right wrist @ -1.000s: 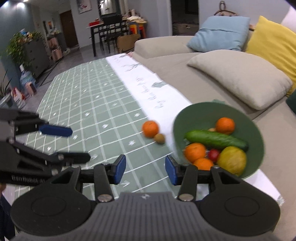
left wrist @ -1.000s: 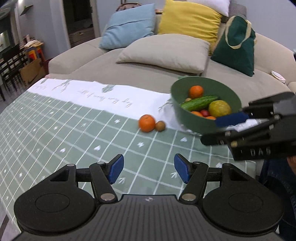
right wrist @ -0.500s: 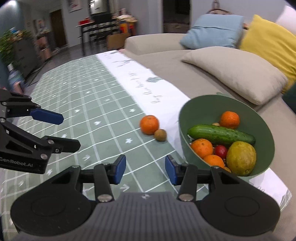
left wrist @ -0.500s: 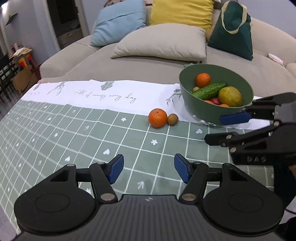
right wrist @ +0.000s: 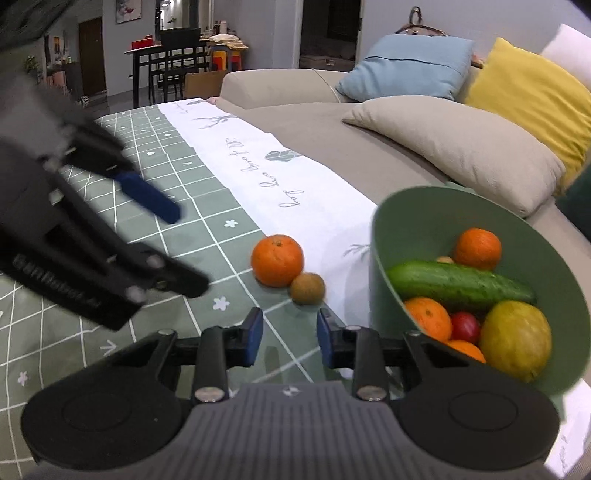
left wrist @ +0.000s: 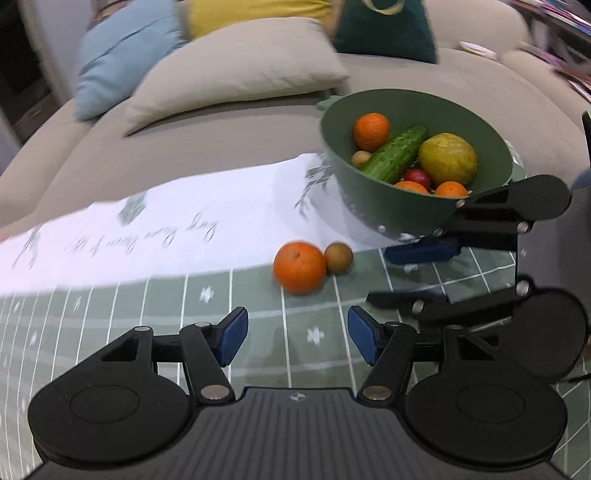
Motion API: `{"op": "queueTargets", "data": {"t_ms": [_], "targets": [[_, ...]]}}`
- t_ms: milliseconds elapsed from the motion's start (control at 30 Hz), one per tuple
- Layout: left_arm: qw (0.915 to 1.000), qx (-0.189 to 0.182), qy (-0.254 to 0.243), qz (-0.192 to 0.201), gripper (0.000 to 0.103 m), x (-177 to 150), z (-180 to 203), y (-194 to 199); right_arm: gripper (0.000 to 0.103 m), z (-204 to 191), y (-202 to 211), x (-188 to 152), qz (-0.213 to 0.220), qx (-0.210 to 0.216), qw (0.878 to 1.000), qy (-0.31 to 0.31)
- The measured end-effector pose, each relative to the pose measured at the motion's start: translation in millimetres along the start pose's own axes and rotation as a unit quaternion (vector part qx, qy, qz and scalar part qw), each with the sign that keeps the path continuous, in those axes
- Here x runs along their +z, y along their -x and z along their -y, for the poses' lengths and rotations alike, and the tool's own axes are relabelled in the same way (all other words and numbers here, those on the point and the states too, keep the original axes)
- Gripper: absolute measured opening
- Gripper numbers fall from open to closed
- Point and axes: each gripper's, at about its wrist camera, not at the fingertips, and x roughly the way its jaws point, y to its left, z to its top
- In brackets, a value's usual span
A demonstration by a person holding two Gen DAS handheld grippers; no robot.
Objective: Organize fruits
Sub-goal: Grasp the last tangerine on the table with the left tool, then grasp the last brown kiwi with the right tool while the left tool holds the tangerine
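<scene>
Both tools lower toward orange (left wrist: 300,266) — left tool (left wrist: 293,336) empty, agape, right tool (right wrist: 290,336) empty, closing.

home living room: beige sofa (right wrist: 295,85) with cushions (right wrist: 454,144), dining table and chairs (right wrist: 170,62) behind.

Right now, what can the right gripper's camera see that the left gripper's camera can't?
Only the right wrist view shows the dining table with chairs, a dark door and the left gripper from the side, open and empty.

Only the left wrist view shows the dark green bag on the sofa, and the right gripper from the side, jaws closing on nothing.

Both show the green bowl of fruit with its cucumber, the loose orange touching the small brown fruit, the checked tablecloth and the beige pillow.
</scene>
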Motion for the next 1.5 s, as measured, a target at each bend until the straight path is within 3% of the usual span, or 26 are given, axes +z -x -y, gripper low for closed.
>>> {"op": "queueTargets", "data": {"t_ms": [300,633,667,733,800,1033,1300,1500], "targets": [[0.9919,-0.08,-0.095,-0.025,0.073,26.4,-21.1,-38.7,0.028,-28.8,-21.4,-2.2,0.003,-0.083,0.996,0.018],[0.9821,-0.133,-0.126,-0.043,0.072,38.2,-31.2,-63.1,0.034,-26.7,-33.6,-1.9,0.01,-0.09,0.996,-0.016],[0.9811,-0.14,-0.126,-0.044,0.07,38.6,-30.3,-65.3,0.035,-25.7,-33.9,-1.8,0.011,-0.09,0.996,-0.018],[0.9789,-0.151,-0.128,-0.051,0.055,38.6,-28.1,-70.5,0.035,-24.1,-34.0,-1.8,0.012,-0.089,0.996,-0.022],[0.9789,-0.143,-0.137,-0.052,0.049,36.6,-25.2,-74.2,0.036,-25.4,-34.1,-3.0,0.013,-0.09,0.996,-0.023],[0.9843,-0.13,-0.113,-0.041,0.048,16.4,-32.4,-59.8,0.039,-27.8,-36.4,-3.7,0.019,-0.093,0.995,-0.029],[0.9963,-0.078,-0.036,0.0,0.048,-16.2,-57.7,-0.7,0.039,-33.2,-47.1,7.9,0.021,-0.105,0.994,-0.037],[0.9986,-0.043,0.02,0.024,0.048,-40.1,-59.6,39.7,0.038,-36.9,-57.1,15.7,0.015,-0.141,0.988,-0.058]]}}
